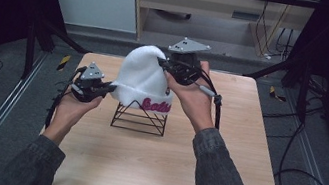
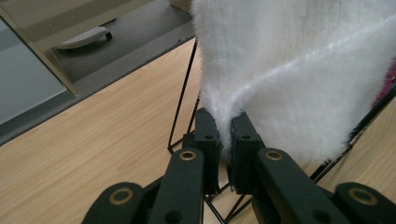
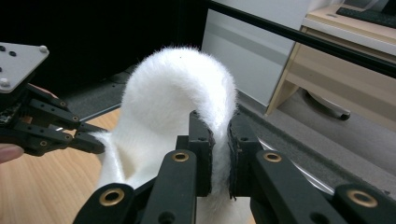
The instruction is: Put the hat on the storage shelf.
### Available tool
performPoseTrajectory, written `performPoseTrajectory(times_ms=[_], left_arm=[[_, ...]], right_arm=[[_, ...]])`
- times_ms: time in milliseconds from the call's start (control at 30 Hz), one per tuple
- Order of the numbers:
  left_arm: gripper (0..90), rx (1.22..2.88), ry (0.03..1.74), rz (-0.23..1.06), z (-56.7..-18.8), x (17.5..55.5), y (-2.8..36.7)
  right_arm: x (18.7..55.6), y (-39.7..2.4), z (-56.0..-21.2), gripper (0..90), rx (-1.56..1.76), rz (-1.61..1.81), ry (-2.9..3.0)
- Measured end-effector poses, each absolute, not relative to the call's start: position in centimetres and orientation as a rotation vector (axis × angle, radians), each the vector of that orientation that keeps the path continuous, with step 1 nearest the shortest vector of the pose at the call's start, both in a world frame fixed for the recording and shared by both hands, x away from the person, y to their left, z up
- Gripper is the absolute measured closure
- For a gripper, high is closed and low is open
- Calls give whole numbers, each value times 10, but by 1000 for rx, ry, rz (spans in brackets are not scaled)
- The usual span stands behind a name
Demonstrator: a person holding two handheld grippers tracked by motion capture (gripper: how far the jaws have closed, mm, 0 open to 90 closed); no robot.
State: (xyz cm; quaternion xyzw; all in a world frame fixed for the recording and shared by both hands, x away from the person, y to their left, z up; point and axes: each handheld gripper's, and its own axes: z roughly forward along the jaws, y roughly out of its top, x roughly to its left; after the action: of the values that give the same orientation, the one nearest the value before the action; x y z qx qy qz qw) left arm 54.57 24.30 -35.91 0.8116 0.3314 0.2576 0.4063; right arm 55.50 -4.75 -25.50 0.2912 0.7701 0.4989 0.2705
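White beanie [image 1: 142,76] stands upright on the black wire stand [image 1: 139,117], crown upward; left gripper [image 1: 111,86] clamps its lower edge, right gripper [image 1: 161,63] clamps fabric near the crown.

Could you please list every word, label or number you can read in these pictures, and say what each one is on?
"Bodu", roughly: pink script on the cuff of the white beanie; the right hand hides the rest, and the letters are blurred, so the reading is unsure.
No other readable text.
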Motion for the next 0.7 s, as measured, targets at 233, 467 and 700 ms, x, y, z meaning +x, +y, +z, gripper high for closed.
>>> performPoseTrajectory(times_ms=[233,467,700], left_arm=[[840,2065,806,638,-365,537,244],[840,2062,810,621,-376,534,246],[839,2088,793,617,-384,531,244]], right_arm=[[544,-47,-258,827,766,1346,2101],[537,-51,-268,826,768,1327,2130],[537,-51,-278,825,783,1323,2151]])
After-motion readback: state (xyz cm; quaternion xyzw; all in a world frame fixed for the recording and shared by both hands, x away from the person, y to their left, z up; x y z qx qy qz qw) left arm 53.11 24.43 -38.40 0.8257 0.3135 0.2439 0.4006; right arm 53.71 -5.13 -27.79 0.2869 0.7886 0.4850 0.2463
